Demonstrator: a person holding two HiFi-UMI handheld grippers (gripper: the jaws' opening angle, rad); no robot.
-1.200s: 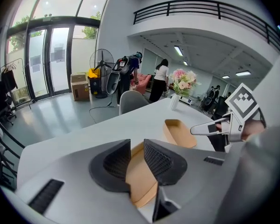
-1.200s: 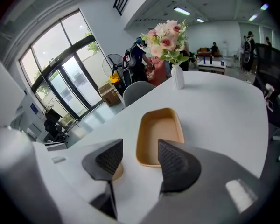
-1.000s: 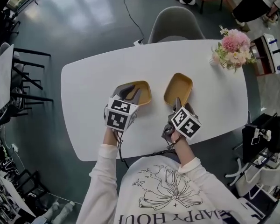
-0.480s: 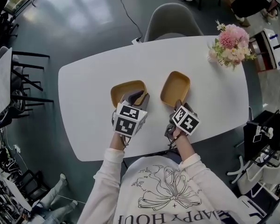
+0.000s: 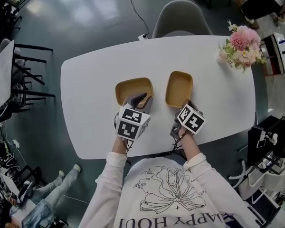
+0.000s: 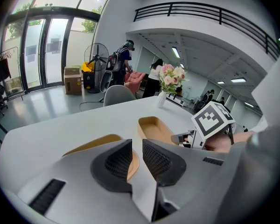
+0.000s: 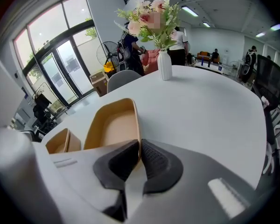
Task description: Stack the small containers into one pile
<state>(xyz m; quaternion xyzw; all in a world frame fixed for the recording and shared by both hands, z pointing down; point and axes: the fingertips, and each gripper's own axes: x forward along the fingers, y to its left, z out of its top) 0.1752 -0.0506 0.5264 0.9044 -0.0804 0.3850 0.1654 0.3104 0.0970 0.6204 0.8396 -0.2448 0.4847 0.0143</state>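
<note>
Two tan containers sit apart mid-table: the left container, its near rim between the left gripper's parted, unclenched jaws, and at its 3 o'clock the right container, whose near wall the right gripper's jaws are closing on. The white table lies open toward 9 and 12 o'clock, its edge close at 6; one flower vase stands at 2 o'clock.

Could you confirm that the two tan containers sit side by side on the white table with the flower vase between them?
Not quite: the head view shows the flower vase at the table's far right corner, apart from the two side-by-side tan containers.
</note>
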